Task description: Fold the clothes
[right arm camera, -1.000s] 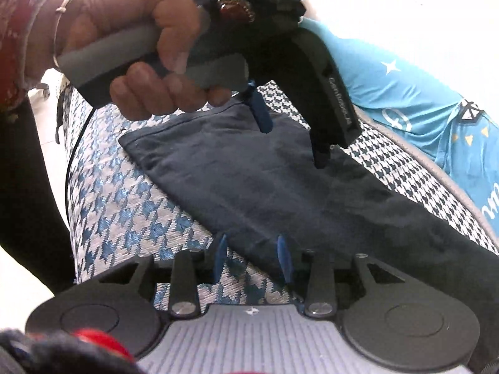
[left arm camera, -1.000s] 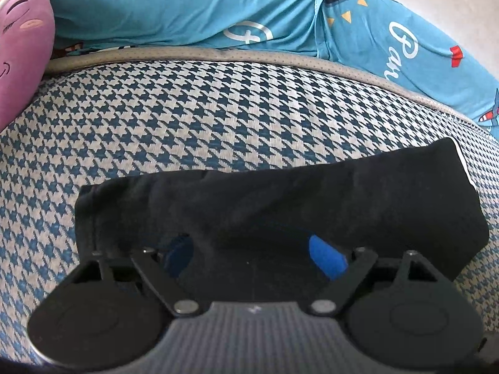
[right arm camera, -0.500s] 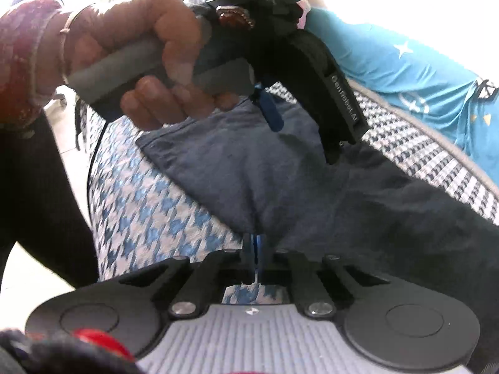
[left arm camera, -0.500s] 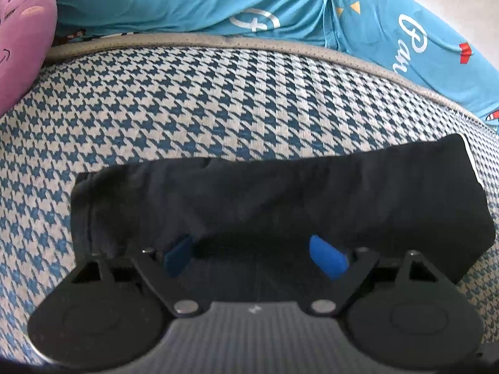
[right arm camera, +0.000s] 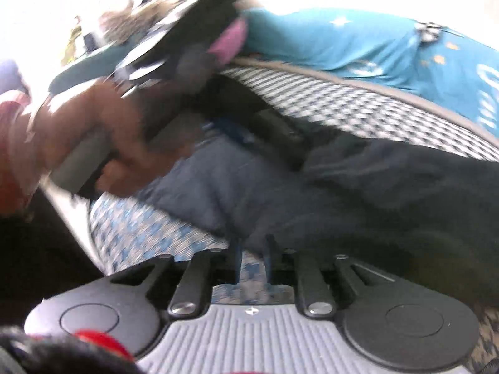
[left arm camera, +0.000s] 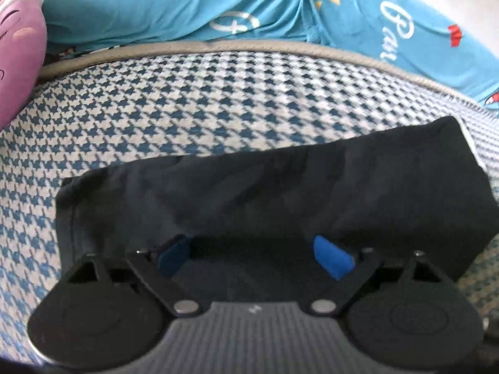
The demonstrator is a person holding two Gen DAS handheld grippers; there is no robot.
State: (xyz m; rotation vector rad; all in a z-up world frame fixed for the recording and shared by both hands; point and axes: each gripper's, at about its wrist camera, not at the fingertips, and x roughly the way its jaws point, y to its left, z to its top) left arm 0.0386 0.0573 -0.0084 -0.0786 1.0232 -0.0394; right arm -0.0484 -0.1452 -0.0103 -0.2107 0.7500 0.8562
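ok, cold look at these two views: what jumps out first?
The dark folded garment lies across the blue-and-white houndstooth cushion, filling the middle of the left wrist view, with the left gripper open over its near edge. Behind it lies bright turquoise printed fabric. In the blurred right wrist view, a hand grips the other tool at left.

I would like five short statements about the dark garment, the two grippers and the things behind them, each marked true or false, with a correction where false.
1. The dark garment lies on a houndstooth cushion. True.
2. The left gripper is shut tight. False: its blue fingers stand wide apart over the garment.
3. A teal printed cloth lies behind the cushion. True.
4. The garment is bright red. False: it is dark, almost black.
5. A hand holds the left gripper's handle in the right wrist view. True.
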